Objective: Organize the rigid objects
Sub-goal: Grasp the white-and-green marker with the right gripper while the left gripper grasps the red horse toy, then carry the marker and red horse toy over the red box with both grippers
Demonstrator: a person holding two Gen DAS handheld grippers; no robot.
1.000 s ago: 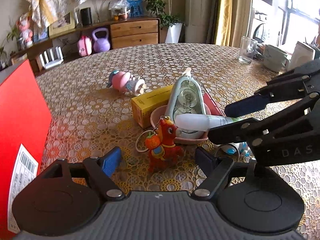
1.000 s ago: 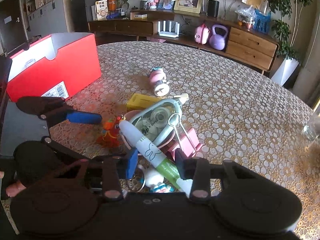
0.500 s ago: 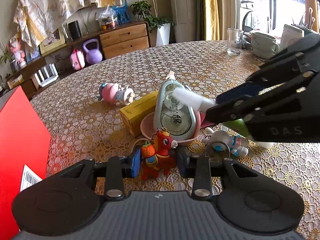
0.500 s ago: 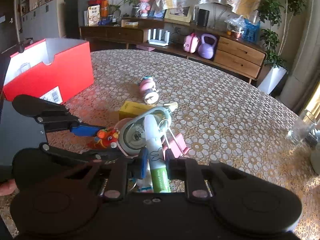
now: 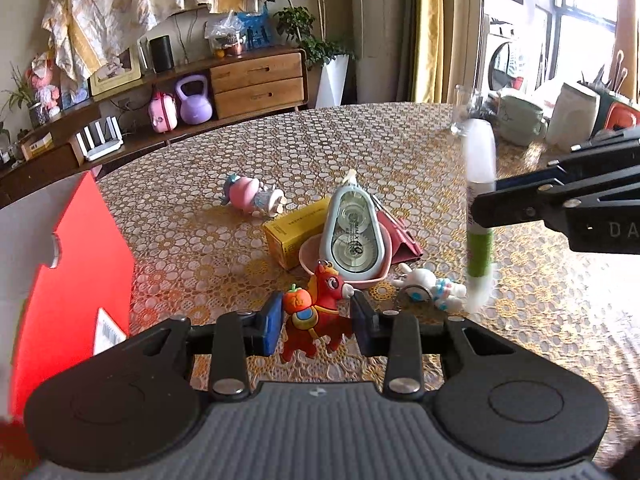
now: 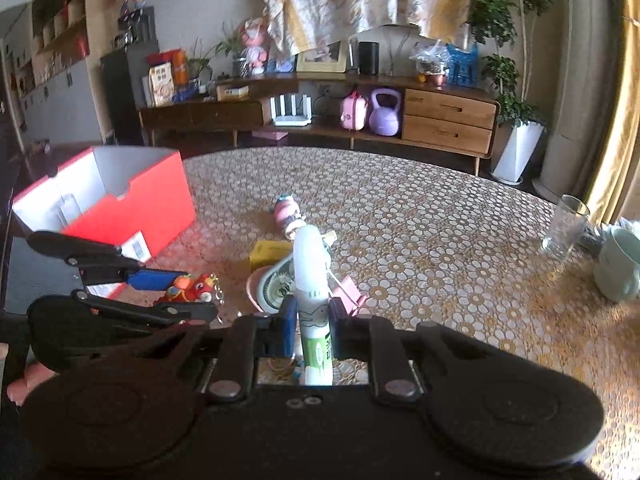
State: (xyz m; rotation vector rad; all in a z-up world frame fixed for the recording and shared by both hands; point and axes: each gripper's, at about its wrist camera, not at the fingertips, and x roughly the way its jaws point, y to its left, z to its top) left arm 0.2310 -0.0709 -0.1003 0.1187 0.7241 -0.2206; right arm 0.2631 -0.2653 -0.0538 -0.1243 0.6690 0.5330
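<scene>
My left gripper (image 5: pixel 316 322) is shut on a red horse keychain (image 5: pixel 320 312) and holds it just above the table; it also shows as the red horse keychain (image 6: pixel 190 286) in the right wrist view. My right gripper (image 6: pixel 313 322) is shut on a white and green glue stick (image 6: pixel 312 280), upright and lifted; in the left wrist view the glue stick (image 5: pixel 478 216) hangs at the right. On the table lie a correction tape (image 5: pixel 354 234) in a pink dish (image 5: pixel 308 254), a yellow box (image 5: pixel 290 228), a pink clip (image 5: pixel 400 236), a white rabbit charm (image 5: pixel 430 284) and a pink figurine (image 5: pixel 252 200).
An open red box (image 6: pixel 120 208) stands at the table's left. A drinking glass (image 6: pixel 564 226) and a pale green mug (image 6: pixel 618 264) stand at the right edge. A white pitcher (image 5: pixel 574 114) is near them. A sideboard (image 6: pixel 400 114) runs behind the table.
Both grippers closed, the left on the horse keychain, the right on the glue stick. Both then rose, and the glue stick swung from lying over the dish to upright.
</scene>
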